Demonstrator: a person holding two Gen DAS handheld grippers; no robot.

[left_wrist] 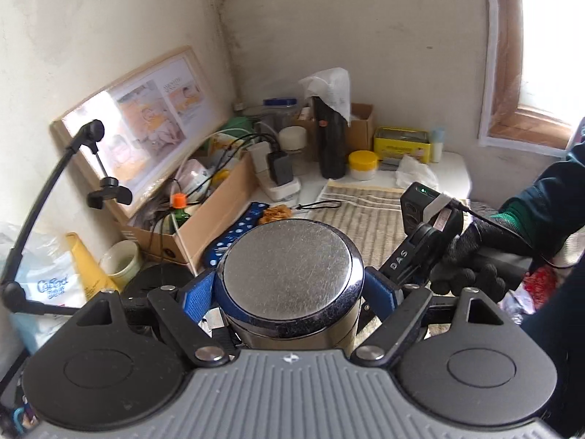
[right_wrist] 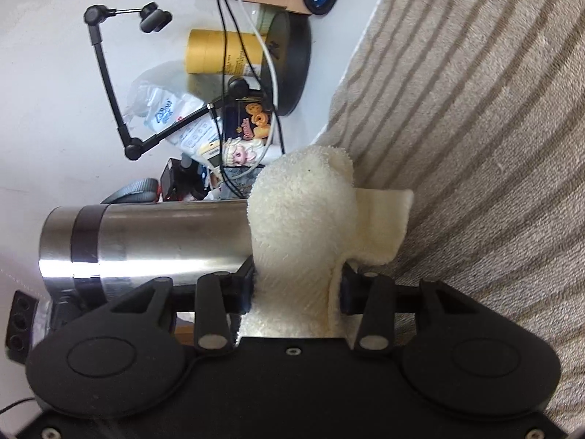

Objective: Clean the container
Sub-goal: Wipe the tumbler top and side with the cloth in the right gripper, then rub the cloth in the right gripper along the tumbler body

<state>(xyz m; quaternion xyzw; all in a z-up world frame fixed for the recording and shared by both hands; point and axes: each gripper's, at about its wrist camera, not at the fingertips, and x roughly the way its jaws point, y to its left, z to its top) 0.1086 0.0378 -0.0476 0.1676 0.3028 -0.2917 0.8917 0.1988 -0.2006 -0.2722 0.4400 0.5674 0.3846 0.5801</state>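
Note:
A steel container [left_wrist: 289,270], a flask with a black band, is clamped between the blue pads of my left gripper [left_wrist: 290,292], its flat metal end facing the camera. In the right wrist view the same container [right_wrist: 146,234] lies sideways. My right gripper [right_wrist: 296,289] is shut on a cream terry cloth [right_wrist: 303,219], which is pressed over the container's lower end. The right gripper with a gloved hand [left_wrist: 464,256] also shows in the left wrist view, to the right of the container.
A striped towel [left_wrist: 365,212] covers the table. A cardboard box [left_wrist: 204,226] of clutter, a black bottle [left_wrist: 331,142], yellow-lidded jar [left_wrist: 362,164] and yellow tin [left_wrist: 400,142] stand behind. A black clamp arm [right_wrist: 109,73] and yellow tube [right_wrist: 219,56] sit left.

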